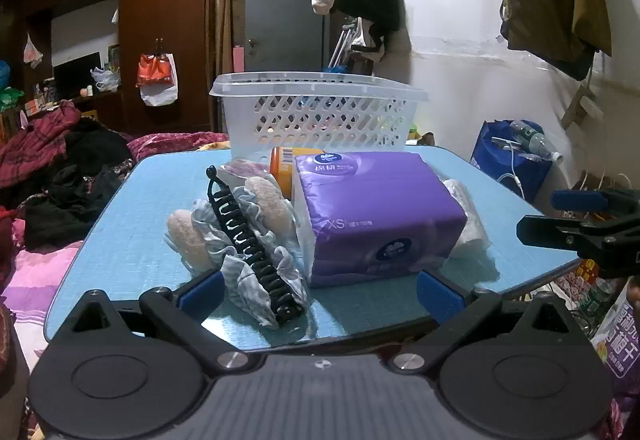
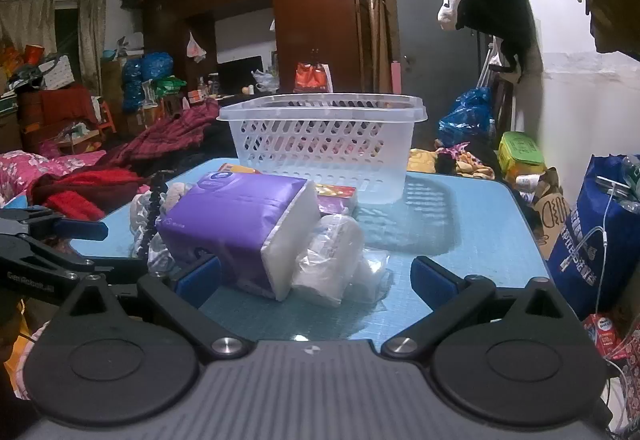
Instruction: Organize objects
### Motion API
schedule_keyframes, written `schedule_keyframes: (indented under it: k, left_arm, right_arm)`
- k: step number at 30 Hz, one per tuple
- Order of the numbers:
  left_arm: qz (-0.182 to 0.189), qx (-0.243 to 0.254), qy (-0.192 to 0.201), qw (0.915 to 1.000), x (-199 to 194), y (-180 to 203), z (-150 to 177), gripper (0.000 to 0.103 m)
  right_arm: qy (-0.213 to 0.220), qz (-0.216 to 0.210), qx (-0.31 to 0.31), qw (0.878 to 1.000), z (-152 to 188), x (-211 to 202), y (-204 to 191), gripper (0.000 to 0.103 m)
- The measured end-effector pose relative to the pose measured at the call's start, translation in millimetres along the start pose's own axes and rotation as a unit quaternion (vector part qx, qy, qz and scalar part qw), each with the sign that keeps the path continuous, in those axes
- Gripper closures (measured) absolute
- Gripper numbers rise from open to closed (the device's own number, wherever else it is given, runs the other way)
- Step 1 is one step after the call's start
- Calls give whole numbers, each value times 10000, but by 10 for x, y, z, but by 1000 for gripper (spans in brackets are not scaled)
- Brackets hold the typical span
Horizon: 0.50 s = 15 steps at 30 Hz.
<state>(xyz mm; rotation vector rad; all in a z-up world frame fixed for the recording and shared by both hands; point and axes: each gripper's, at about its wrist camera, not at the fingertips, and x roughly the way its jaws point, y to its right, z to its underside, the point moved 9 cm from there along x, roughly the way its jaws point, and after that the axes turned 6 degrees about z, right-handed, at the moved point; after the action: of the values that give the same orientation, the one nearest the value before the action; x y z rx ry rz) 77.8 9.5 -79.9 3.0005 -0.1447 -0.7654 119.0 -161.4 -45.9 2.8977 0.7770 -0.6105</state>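
Both grippers hung wide open at the near edge of the blue table, the left gripper before a black hair claw, the right gripper before the purple tissue pack. The white basket stood behind.

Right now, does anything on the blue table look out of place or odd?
Nothing damaged or spilled. The items sit heaped together: a black hair claw lies atop ruffled cloth beside the purple tissue pack; the basket looks empty.
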Motion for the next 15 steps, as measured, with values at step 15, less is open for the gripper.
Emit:
schedule_keyframes:
  k: [15]
  left_arm:
    - [39, 24, -31, 10000, 27, 27, 6, 0]
  right_arm:
    - [12, -19, -46, 10000, 1, -3, -22, 0]
